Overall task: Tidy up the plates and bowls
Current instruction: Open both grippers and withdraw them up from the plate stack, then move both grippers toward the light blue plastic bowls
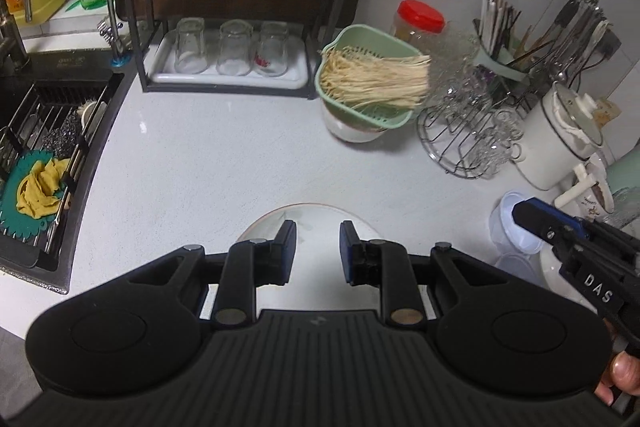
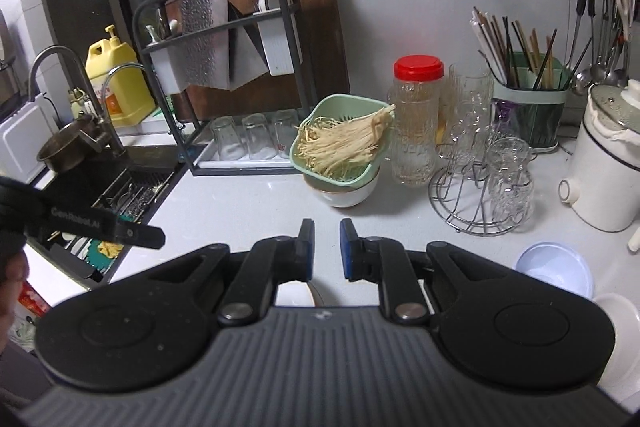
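Directly under my left gripper [image 1: 318, 251] lies a white plate [image 1: 312, 217] on the pale counter [image 1: 200, 167]; its jaws stand apart with nothing between them, hovering over the plate's near half. My right gripper [image 2: 325, 247] is likewise parted and empty, with a sliver of the same plate [image 2: 294, 294] showing beneath it; whether either touches the plate I cannot tell. To the right sit a small translucent bowl [image 2: 554, 267] and a white bowl [image 2: 618, 331] at the frame's edge, just beside each other. Further back a green colander [image 2: 340, 143] of enoki mushrooms rests in a white bowl [image 2: 344, 195]; beside it stand a red-lidded jar [image 2: 416, 123], a wire glass rack [image 2: 476, 195], a chopstick caddy [image 2: 528, 115] and a white pot [image 2: 608, 171]. Left of the colander is a dish rack [image 1: 228, 75] with upturned glasses; the sink [image 1: 44, 155] lies at far left, under a grey tiled wall [image 2: 460, 7].
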`<state>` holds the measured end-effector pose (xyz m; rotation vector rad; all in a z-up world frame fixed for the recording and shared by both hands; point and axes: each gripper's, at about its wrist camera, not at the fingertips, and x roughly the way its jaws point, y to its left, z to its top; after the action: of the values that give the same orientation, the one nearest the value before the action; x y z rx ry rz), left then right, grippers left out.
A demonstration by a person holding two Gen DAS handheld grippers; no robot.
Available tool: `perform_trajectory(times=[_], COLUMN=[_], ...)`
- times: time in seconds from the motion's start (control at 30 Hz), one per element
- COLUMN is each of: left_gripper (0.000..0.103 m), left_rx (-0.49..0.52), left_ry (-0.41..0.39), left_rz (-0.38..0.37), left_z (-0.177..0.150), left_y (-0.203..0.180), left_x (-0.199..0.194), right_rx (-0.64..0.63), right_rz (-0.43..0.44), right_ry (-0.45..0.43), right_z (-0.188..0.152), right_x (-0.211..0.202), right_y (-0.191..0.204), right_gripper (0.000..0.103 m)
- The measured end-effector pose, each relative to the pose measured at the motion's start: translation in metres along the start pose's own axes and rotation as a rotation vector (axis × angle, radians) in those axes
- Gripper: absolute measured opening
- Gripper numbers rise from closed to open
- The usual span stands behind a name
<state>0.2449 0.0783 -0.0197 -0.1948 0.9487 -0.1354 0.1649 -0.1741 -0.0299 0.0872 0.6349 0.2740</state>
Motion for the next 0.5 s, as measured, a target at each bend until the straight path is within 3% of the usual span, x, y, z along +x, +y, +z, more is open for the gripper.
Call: perform_trajectory(times=[0.3, 0.5], left_gripper=[0.026, 0.026], left_rx=[0.024, 0.05], left_ry=[-0.042, -0.004], left_rz=[-0.024, -0.045], left_z=[-0.018, -0.032], left_y=[-0.037, -0.057], left_x=[-0.014, -0.001], right_rx=[-0.009, 0.049], right_rz=[-0.005, -0.072], right_ry=[-0.031, -0.012], right_z=[-0.01, -0.026], right_x=[-0.031, -0.042], right_y=[-0.016, -0.03], right_gripper=[0.016, 0.016])
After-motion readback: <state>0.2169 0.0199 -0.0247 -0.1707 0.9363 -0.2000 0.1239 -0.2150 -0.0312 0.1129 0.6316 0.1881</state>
